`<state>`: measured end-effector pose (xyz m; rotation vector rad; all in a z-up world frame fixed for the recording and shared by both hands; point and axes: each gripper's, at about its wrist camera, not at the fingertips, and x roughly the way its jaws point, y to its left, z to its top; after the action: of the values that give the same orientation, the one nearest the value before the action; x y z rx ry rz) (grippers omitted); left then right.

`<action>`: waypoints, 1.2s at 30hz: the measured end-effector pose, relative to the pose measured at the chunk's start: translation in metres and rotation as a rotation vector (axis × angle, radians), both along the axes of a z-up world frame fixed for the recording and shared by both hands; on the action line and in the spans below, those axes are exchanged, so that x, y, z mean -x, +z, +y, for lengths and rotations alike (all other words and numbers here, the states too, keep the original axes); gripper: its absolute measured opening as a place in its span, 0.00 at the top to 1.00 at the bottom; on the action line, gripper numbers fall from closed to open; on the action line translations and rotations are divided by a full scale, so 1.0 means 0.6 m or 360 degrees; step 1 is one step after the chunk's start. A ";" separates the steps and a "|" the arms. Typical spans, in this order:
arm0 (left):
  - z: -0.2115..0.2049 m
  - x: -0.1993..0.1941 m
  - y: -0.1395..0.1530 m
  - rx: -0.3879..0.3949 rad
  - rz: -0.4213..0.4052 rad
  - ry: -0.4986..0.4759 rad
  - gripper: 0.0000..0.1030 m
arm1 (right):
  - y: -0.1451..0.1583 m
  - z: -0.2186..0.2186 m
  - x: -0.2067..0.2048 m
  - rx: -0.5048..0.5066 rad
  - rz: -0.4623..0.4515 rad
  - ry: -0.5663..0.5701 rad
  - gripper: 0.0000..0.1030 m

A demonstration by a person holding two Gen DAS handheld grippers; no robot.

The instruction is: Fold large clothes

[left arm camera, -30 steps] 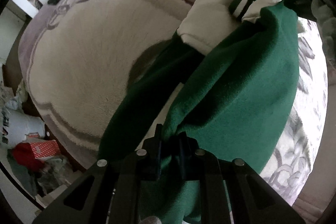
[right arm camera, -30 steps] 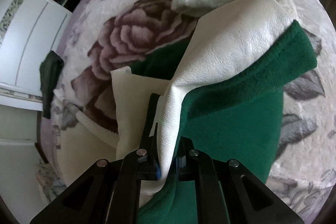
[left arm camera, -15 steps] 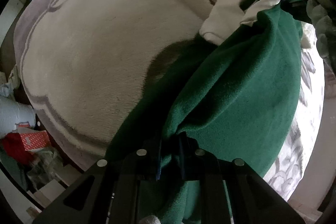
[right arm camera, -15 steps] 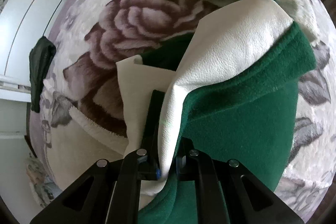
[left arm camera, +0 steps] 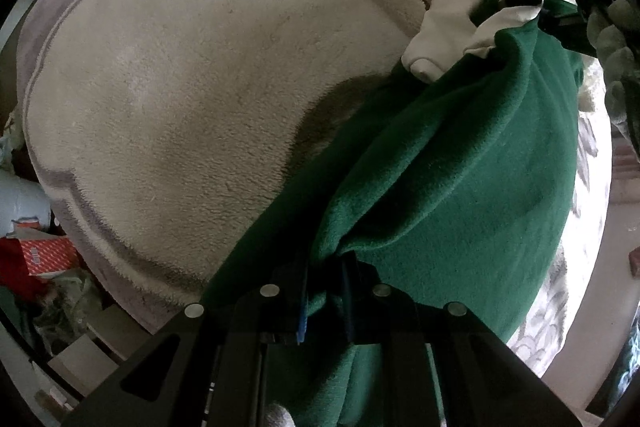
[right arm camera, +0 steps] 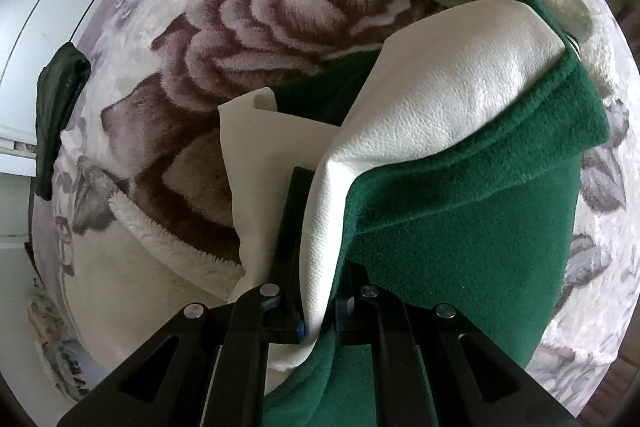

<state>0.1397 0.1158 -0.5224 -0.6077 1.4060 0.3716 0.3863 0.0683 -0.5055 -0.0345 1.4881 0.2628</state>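
Left gripper (left arm camera: 324,291) clenched on green fleece of jacket (left arm camera: 460,187), lifted above floral blanket (left arm camera: 180,87). Right gripper (right arm camera: 320,291) pinching jacket's cream leather sleeve (right arm camera: 440,99) plus green edge, above same blanket. Judgement: keep both pinches firm, cloth taut between, lower evenly onto blanket, align edges before letting go.

No readable text, brand, number or sign appeared in either view. The red-and-white patterned cardboard box (left arm camera: 48,253), low and to the left of the left gripper, bore markings too small and blurred to make out.
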 end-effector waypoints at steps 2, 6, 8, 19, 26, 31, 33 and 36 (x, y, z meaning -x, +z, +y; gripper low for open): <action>0.004 0.002 0.001 0.0008 0.0002 0.0008 0.85 | 0.001 0.000 0.000 0.0002 0.0000 0.0001 0.90; 0.014 0.004 0.006 -0.0017 0.0005 0.0028 0.72 | 0.008 -0.006 0.002 -0.0013 -0.0001 0.0023 0.83; 0.019 0.009 0.019 -0.0049 -0.0021 0.0042 0.71 | 0.016 -0.011 0.008 -0.0063 0.0022 0.0053 0.61; -0.006 0.161 0.081 -0.0001 -0.0081 0.0336 0.43 | 0.059 -0.165 0.173 -0.0350 0.0342 0.0173 0.34; -0.056 0.220 -0.006 -0.0004 0.0055 0.0379 0.43 | -0.021 -0.249 0.289 -0.0259 0.0606 0.0150 0.34; -0.019 0.210 -0.050 -0.0091 0.0018 0.0465 0.65 | -0.037 -0.251 0.322 -0.0218 0.0596 0.0207 0.34; -0.003 0.216 -0.049 -0.0089 0.0001 0.0501 0.72 | -0.037 -0.243 0.329 -0.0205 0.0574 0.0231 0.34; 0.015 0.225 -0.054 -0.0072 -0.0017 0.0520 0.73 | -0.040 -0.233 0.330 -0.0181 0.0565 0.0242 0.34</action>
<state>0.0045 0.1250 -0.5546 -0.8036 1.2850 0.6569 0.1883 -0.0714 -0.5296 -0.0103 1.8231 0.4959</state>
